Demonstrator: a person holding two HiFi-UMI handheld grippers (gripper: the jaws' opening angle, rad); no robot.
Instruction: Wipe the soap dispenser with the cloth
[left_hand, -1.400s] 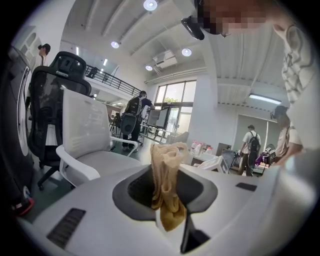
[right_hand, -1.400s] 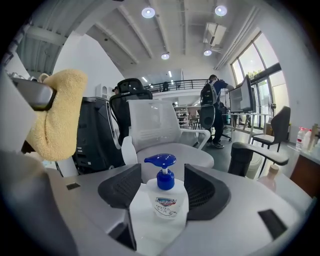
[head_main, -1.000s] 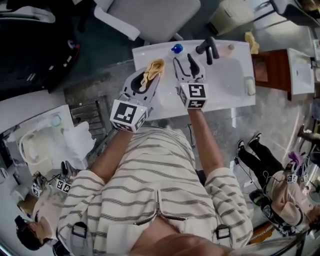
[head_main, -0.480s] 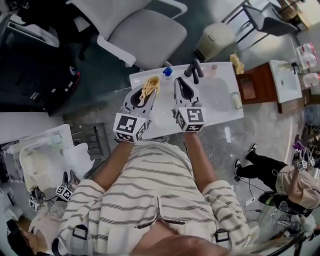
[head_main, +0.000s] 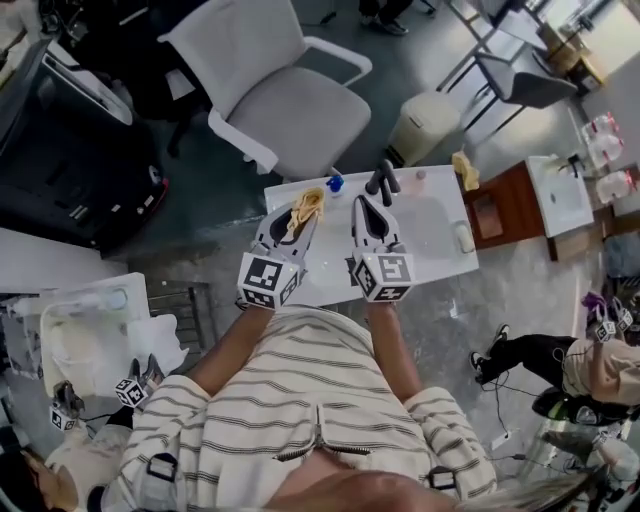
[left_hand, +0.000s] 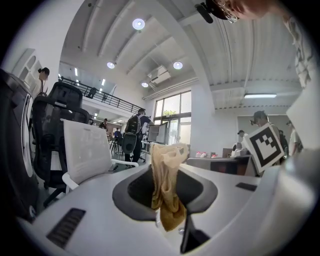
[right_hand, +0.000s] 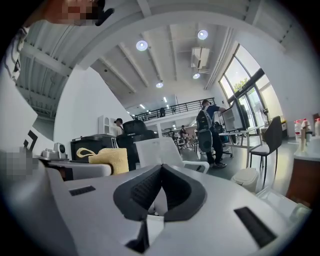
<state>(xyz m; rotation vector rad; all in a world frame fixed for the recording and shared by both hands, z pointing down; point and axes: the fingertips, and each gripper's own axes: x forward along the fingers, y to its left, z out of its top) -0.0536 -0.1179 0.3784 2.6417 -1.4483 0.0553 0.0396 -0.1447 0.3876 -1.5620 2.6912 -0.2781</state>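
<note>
Now the right tool (head_main: 367, 206) has closed empty and risen off the tabletop (head_main: 432, 238) beside the left tool (head_main: 298, 216), which grips the cloth (head_main: 307, 204); wiping seems over.

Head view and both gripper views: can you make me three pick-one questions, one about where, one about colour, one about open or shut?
1. Where is the cloth?
A) in the sink
B) clamped in the left gripper
C) on the chair

2. What colour is the faucet?
A) black
B) red
C) yellow

3. On the right gripper, how are the jaws?
A) wide open
B) shut on the cloth
C) shut, empty

Answers:
1. B, the cloth hangs pinched between the left gripper's jaws.
2. A, the faucet looks black in the head view.
3. C, the right gripper's pads meet with nothing between them.
</note>
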